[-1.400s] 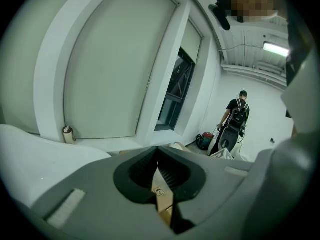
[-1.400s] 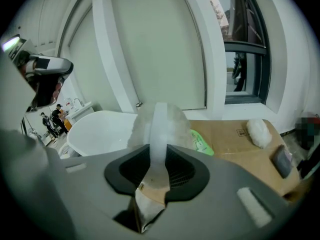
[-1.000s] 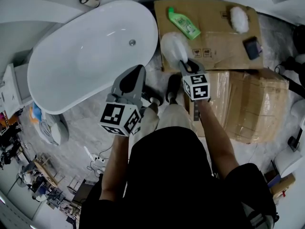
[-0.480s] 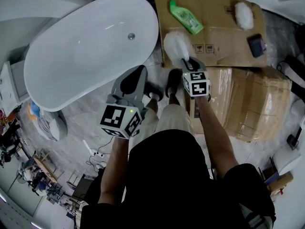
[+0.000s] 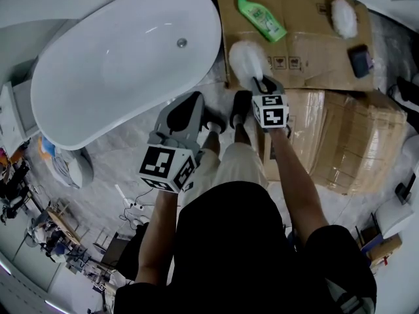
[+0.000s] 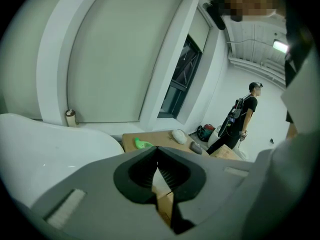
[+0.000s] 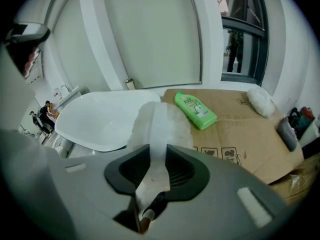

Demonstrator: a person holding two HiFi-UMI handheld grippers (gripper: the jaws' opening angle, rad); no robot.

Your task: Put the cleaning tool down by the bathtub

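White curved walls [image 6: 100, 59], dark window [image 6: 182, 79], grey marbled floor [image 5: 124, 169], flattened cardboard [image 5: 308, 38].

cleaning tool [image 5: 247, 60]: white fluffy duster head with a flat white strip running down its middle [image 7: 159, 115]. handle end clamped between the jaws of the right gripper [image 5: 264, 84], head pointing away from the person. it sits just beside the bathtub [image 5: 98, 64], off the tub's right-hand rim and near its drain end. can't tell if the head touches the floor. bathtub: white, oval, freestanding, glossy inside, round metal drain [image 5: 181, 42] near one end of the basin [image 7: 100, 119].
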